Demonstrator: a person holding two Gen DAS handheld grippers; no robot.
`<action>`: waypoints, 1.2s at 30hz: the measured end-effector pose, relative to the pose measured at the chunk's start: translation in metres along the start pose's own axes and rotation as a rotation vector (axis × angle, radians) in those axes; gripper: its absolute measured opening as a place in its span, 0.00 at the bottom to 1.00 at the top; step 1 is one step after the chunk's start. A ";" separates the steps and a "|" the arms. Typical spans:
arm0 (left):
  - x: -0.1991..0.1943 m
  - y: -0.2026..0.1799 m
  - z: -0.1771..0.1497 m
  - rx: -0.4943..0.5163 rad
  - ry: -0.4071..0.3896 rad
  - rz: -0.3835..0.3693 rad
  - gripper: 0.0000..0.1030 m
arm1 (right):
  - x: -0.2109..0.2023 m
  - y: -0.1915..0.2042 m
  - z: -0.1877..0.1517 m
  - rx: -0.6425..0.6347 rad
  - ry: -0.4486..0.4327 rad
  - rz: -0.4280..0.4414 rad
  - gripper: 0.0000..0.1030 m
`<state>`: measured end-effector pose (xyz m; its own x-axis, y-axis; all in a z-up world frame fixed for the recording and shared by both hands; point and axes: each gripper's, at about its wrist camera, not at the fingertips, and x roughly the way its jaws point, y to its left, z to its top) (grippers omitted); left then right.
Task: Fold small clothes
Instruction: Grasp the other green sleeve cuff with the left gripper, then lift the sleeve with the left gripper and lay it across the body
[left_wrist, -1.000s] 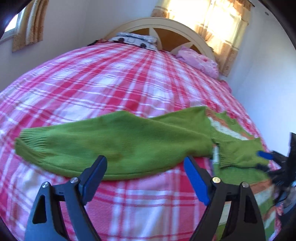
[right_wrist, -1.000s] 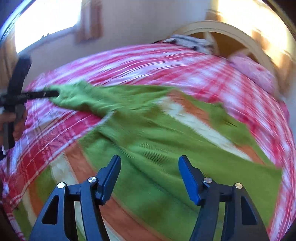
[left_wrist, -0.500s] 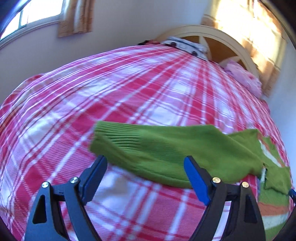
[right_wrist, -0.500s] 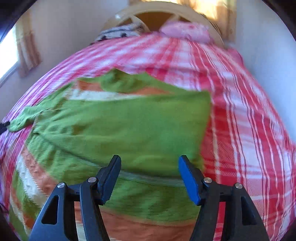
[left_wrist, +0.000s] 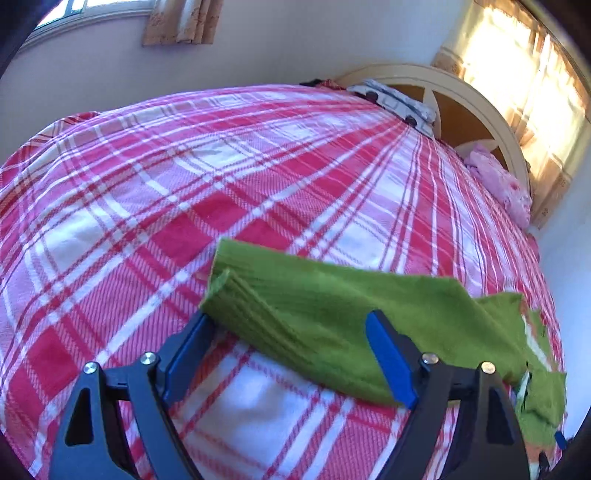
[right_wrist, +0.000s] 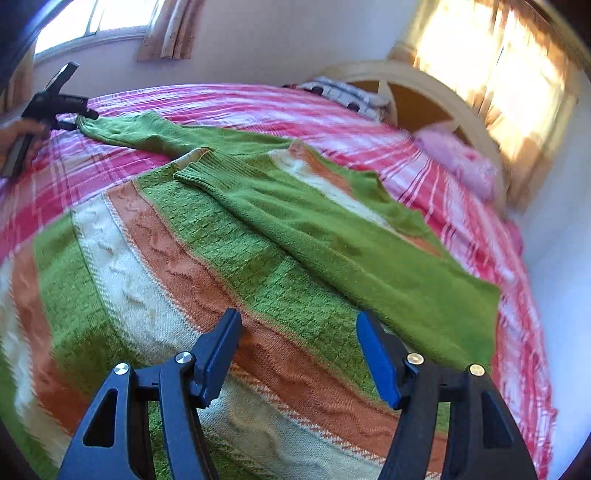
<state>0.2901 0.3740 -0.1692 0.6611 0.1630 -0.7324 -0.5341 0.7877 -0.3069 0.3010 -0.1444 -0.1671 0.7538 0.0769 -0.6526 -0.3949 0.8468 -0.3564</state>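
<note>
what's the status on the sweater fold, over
Left claw open at sleeve cuff. Right claw open over striped sweater. Other sleeve already folded across. Nothing blocking.

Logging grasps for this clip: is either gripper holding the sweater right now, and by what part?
Nothing is held. The left gripper is open around the sweater's sleeve cuff; the right gripper is open above the sweater.

The sweater (right_wrist: 229, 266) lies spread on the bed (left_wrist: 184, 192), one sleeve (right_wrist: 314, 229) folded across its body and the other sleeve (left_wrist: 332, 314) stretched out to the left. Pillows (right_wrist: 458, 162) rest behind it, against the headboard (right_wrist: 424, 96).
</note>
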 end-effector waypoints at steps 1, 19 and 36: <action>0.001 0.000 0.002 -0.004 -0.004 -0.006 0.72 | 0.000 -0.002 -0.002 0.011 -0.001 0.003 0.64; -0.054 -0.063 0.022 0.049 -0.102 -0.277 0.11 | 0.005 -0.015 -0.009 0.153 0.021 0.019 0.78; -0.106 -0.225 -0.003 0.484 -0.141 -0.342 0.33 | -0.007 -0.018 -0.017 0.194 -0.022 0.004 0.79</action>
<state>0.3390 0.1773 -0.0246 0.8340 -0.0960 -0.5434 -0.0008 0.9845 -0.1752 0.2938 -0.1696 -0.1673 0.7647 0.0901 -0.6381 -0.2908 0.9319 -0.2169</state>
